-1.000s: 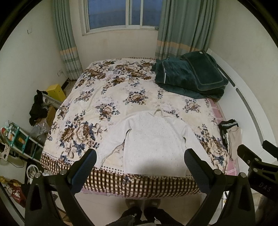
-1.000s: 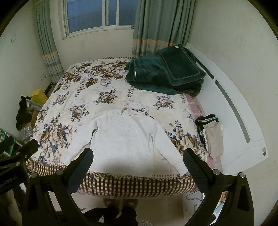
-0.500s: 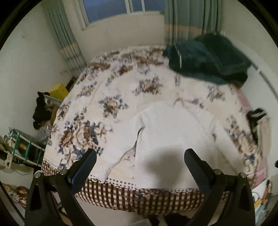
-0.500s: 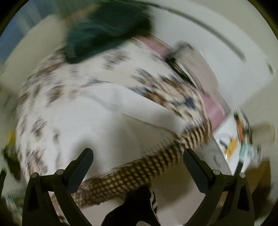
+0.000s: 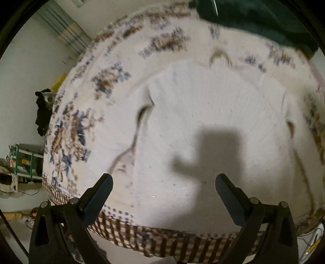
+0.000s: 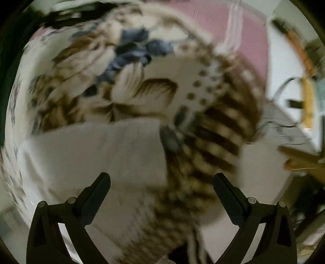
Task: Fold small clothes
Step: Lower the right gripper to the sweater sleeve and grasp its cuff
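A white long-sleeved top (image 5: pixel 203 113) lies spread flat on the floral bedspread (image 5: pixel 85 126), its hem toward the near edge of the bed. My left gripper (image 5: pixel 163 182) is open and empty, close above the lower body of the top, and casts a shadow on it. My right gripper (image 6: pixel 161 180) is open and empty, low over the end of the top's right sleeve (image 6: pixel 105 148) at the bed's front right corner. Both views are blurred by motion.
A dark green folded blanket (image 5: pixel 264 18) lies at the far right of the bed. The checked brown border (image 5: pixel 162 235) marks the bed's near edge. A shelf with clutter (image 5: pixel 22 160) and dark clothes (image 5: pixel 43 113) stand left of the bed. Cables and furniture (image 6: pixel 300 113) are right of the bed corner.
Both grippers have dropped down and forward toward the bed. The left one now hovers over the top's body; the right one has swung right to the sleeve end at the corner.
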